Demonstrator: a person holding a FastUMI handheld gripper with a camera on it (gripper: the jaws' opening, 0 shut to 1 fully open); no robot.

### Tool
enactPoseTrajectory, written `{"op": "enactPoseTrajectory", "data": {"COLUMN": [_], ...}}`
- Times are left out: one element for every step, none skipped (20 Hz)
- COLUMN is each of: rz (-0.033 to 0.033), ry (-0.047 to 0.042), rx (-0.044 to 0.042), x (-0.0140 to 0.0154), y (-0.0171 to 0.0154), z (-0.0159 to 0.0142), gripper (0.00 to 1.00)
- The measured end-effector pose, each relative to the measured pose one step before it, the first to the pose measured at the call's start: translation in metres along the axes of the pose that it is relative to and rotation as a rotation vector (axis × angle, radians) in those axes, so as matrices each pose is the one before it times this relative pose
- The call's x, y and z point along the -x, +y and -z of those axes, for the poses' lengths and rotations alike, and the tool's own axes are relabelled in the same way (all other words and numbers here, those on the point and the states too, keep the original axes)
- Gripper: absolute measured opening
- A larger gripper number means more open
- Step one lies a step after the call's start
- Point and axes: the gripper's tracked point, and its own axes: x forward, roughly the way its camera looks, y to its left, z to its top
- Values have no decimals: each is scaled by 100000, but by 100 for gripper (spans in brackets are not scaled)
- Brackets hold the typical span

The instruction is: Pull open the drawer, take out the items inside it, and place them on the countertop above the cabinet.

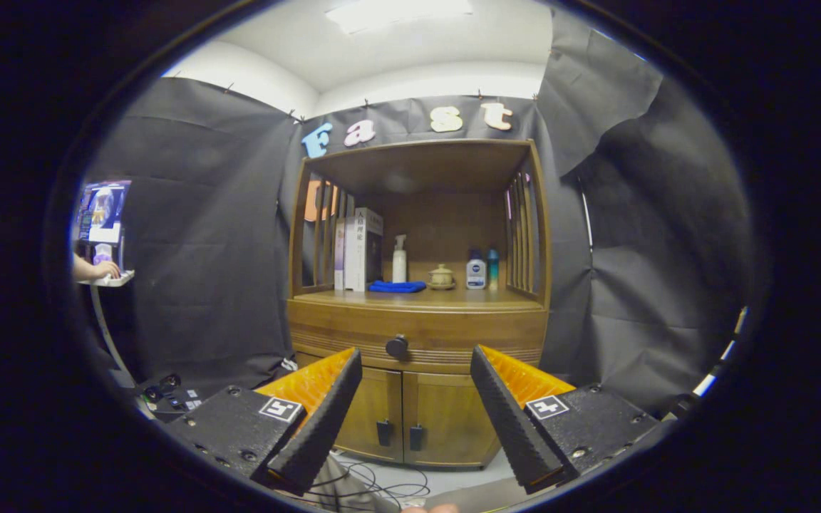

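Note:
A wooden cabinet (417,313) stands straight ahead. Its drawer (453,329) is closed, with a dark round knob (397,347) on the front. My gripper (416,360) is open, some way short of the cabinet; the knob sits just above and between the fingertips, nearer the left one. On the countertop (421,296) above the drawer stand books (360,248), a white pump bottle (399,261), a folded blue cloth (397,286), a small lidded pot (442,276) and two bottles (482,269). What lies inside the drawer is hidden.
Below the drawer are two closed cabinet doors (410,417) with dark handles. Cables (375,488) lie on the floor in front. At the far left a person's hand (97,269) rests at a small stand with a screen (102,211). Slatted sides flank the countertop.

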Motion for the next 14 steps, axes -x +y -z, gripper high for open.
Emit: {"op": "enactPoseTrajectory", "data": {"rz": [-209,-157,-9,18,-163,-139,128,4,115,-45,-340,-777,-584,-490], "ry": [137,180,15,-60,71,-173,-111,264,176,-146,-222,46,-143,-223], "rx": [107,109,81,50,301,688,817,912,602,526,613,752,695,462], "x": [15,3,-88,-3,-94,-104,-278,-450,-643,-675,-885,-1067,-1341,-1307], "y": [41,-34,-16,-11,44,-11,-52,-65,58,235,344,496,497,376], "z": [39,-13,132,-75,122,93,42,182,-31,-73,-91,-39,-182,-81], "gripper": [99,99,99,99,99,99,99,99,99,99,99,99,99,99]}}
